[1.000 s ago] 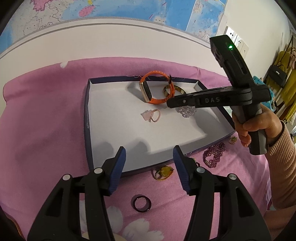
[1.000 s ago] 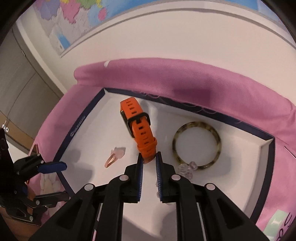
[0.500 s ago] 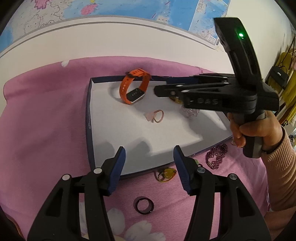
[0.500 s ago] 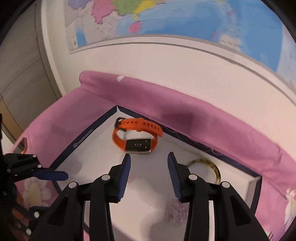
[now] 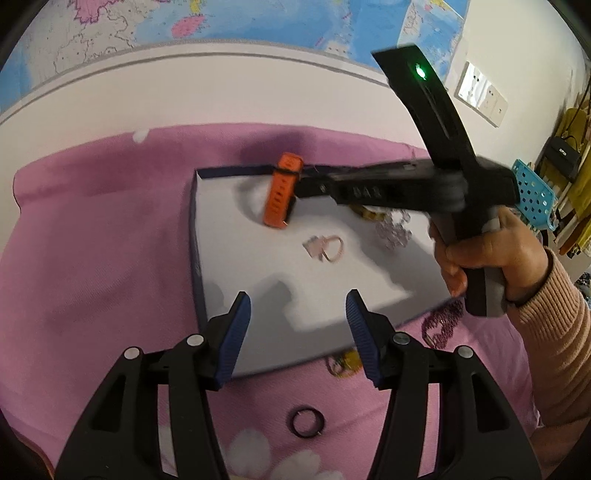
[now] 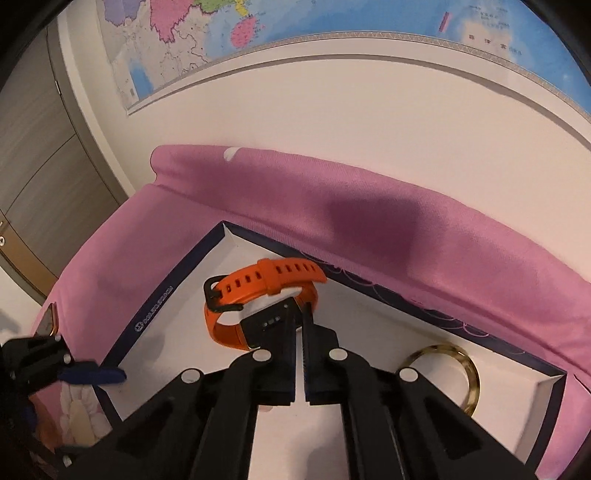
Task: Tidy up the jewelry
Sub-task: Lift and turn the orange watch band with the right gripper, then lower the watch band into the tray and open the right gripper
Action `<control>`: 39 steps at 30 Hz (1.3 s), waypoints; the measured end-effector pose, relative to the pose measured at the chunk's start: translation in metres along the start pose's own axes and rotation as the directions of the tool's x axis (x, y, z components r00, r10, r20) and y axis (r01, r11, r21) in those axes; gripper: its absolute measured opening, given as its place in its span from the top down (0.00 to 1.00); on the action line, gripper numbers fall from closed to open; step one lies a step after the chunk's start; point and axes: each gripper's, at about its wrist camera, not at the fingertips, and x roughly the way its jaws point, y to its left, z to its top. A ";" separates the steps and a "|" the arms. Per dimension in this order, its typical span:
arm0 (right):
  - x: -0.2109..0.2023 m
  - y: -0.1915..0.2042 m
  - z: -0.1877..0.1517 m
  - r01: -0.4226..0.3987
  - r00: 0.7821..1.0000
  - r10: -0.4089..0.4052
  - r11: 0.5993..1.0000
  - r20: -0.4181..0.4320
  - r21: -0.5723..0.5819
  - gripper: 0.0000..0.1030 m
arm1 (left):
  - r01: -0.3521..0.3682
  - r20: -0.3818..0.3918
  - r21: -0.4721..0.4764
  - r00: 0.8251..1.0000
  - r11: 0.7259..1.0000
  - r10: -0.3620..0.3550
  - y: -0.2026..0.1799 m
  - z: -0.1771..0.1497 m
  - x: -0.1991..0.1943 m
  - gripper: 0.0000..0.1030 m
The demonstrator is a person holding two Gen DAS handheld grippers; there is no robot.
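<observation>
The right gripper (image 6: 300, 345) has just closed, jaws clamped on the watch (image 6: 258, 295) at frame centre, in the tray's (image 6: 155, 306) far corner, likely straightening it. The left gripper (image 5: 295, 325) hangs apart, empty, bottom of frame.

A pink cloth (image 5: 92, 258) with white flower prints covers the tabletop and runs up to a white wall (image 5: 221, 92). A coloured map (image 6: 295, 26) hangs on that wall (mostly blue, with pink and yellow patches). Right of it is a white switch plate (image 5: 480, 94). At the far right, a black bag (image 5: 561, 157) and yellow clothing (image 5: 580, 177) hang beside a blue perforated basket (image 5: 535, 195). A grey-brown cabinet door (image 6: 37, 147) stands to the left.
</observation>
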 end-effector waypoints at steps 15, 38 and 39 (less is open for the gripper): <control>-0.010 -0.006 -0.016 -0.051 0.999 0.051 0.997 -0.004 0.055 0.96 | -0.079 -0.068 0.059 0.994 0.995 0.083 -0.003 0.061 0.060 0.68; -0.011 -0.015 -0.019 -0.072 0.997 0.072 0.996 0.018 0.043 0.77 | -0.069 -0.046 0.079 0.996 0.994 0.073 0.001 0.070 0.061 0.61; -0.013 -0.015 -0.020 -0.081 0.996 0.080 0.996 0.024 0.046 0.77 | -0.055 -0.051 0.073 0.997 0.996 0.059 0.002 0.070 0.062 0.63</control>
